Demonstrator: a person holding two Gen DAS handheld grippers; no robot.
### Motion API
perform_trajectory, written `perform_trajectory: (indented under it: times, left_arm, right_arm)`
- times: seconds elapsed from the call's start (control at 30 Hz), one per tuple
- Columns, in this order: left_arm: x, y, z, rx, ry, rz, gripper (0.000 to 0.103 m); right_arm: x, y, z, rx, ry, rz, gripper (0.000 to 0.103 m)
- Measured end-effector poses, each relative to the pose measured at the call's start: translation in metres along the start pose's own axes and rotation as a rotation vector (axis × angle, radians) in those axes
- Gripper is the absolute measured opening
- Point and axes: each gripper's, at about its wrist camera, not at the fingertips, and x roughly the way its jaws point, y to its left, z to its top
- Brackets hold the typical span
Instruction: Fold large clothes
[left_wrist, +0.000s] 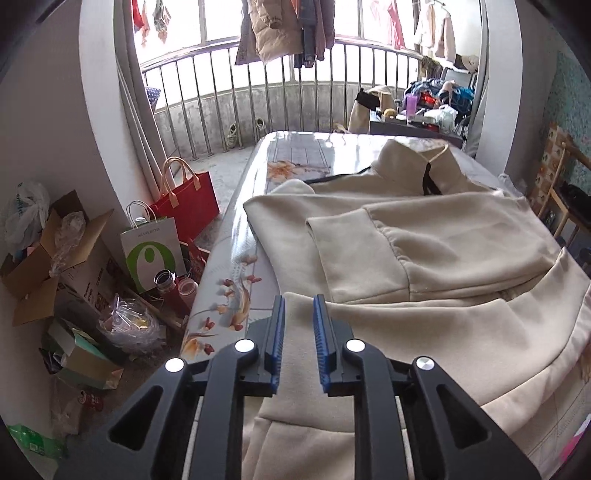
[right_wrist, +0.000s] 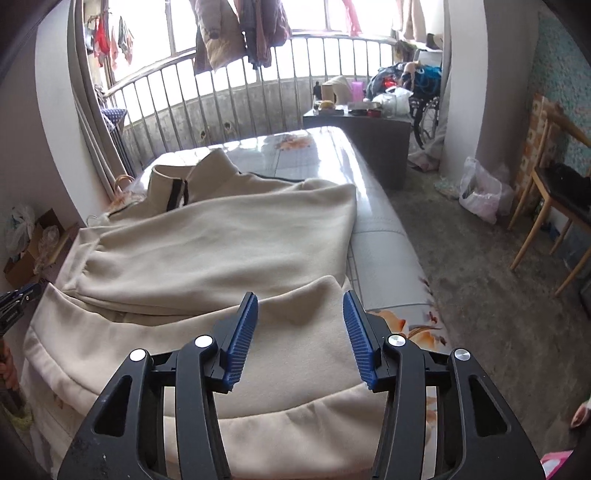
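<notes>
A large cream fleece jacket (left_wrist: 424, 258) with a black zip lies on the glossy floral table (left_wrist: 295, 155), both sleeves folded across its body. My left gripper (left_wrist: 299, 301) hovers over the near left hem corner, jaws a narrow gap apart with nothing between them. In the right wrist view the jacket (right_wrist: 221, 251) fills the table (right_wrist: 369, 206). My right gripper (right_wrist: 301, 295) is open wide above the near right hem, empty. The left gripper's tip (right_wrist: 14, 299) shows at that view's left edge.
Left of the table stand a red bag (left_wrist: 188, 199), a white paper bag (left_wrist: 151, 251), bottles and boxes (left_wrist: 44, 266). A dark side table (right_wrist: 362, 125) with clutter stands beyond. Wooden chairs (right_wrist: 546, 206) stand right. A railing (left_wrist: 258, 96) with hanging clothes lies behind.
</notes>
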Motion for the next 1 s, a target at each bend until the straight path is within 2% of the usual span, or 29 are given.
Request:
perform_trajectory:
  times: [0.07, 0.13, 0.23, 0.3, 0.37, 0.43, 0.47, 0.5, 0.6, 0.7, 0.77, 0.8, 0.87, 0.93, 1.0]
  left_arm:
    - [-0.019, -0.001, 0.001, -0.011, -0.031, -0.072, 0.016]
    - [-0.033, -0.014, -0.002, 0.005, -0.04, -0.182, 0.016]
    - [-0.042, -0.049, -0.016, 0.077, 0.014, -0.378, 0.016]
    - [-0.036, -0.075, -0.03, 0.117, 0.083, -0.45, 0.016]
    - [-0.023, -0.093, -0.044, 0.137, 0.15, -0.448, 0.016]
    - [-0.009, -0.099, -0.054, 0.136, 0.193, -0.416, 0.016]
    - [-0.01, -0.097, -0.057, 0.125, 0.172, -0.423, 0.016]
    - [-0.009, -0.096, -0.057, 0.124, 0.173, -0.426, 0.016]
    - [-0.014, -0.09, -0.054, 0.126, 0.174, -0.405, 0.016]
    - [-0.022, -0.068, -0.051, 0.105, 0.137, -0.358, 0.016]
    - [-0.015, -0.048, -0.052, 0.056, 0.157, -0.307, 0.016]
    - [-0.01, -0.037, -0.054, 0.012, 0.175, -0.309, 0.016]
    - [-0.007, -0.021, -0.055, -0.077, 0.181, -0.378, 0.016]
    - [-0.006, -0.017, -0.052, -0.105, 0.191, -0.399, 0.016]
    - [-0.01, -0.017, -0.048, -0.1, 0.184, -0.393, 0.017]
  right_arm:
    - [-0.018, 0.006, -0.002, -0.004, -0.008, 0.042, 0.046]
    - [-0.031, 0.019, -0.009, -0.04, 0.005, 0.091, 0.046]
    - [-0.034, 0.051, -0.026, -0.128, 0.071, 0.177, 0.046]
    - [-0.027, 0.074, -0.043, -0.186, 0.129, 0.225, 0.042]
    - [-0.016, 0.095, -0.058, -0.232, 0.182, 0.236, 0.033]
    - [-0.004, 0.108, -0.069, -0.255, 0.216, 0.236, 0.033]
    - [0.004, 0.112, -0.076, -0.274, 0.234, 0.206, 0.033]
    - [0.005, 0.115, -0.08, -0.297, 0.213, 0.185, 0.033]
    - [0.003, 0.117, -0.076, -0.315, 0.23, 0.165, 0.032]
    - [-0.013, 0.099, -0.065, -0.26, 0.183, 0.139, 0.031]
    - [-0.017, 0.077, -0.06, -0.201, 0.162, 0.085, 0.032]
    - [-0.014, 0.064, -0.06, -0.159, 0.168, 0.059, 0.032]
    - [0.001, 0.035, -0.062, -0.05, 0.209, 0.027, 0.034]
    - [0.005, 0.019, -0.064, 0.035, 0.209, 0.088, 0.034]
    - [0.002, 0.016, -0.058, 0.05, 0.222, 0.09, 0.035]
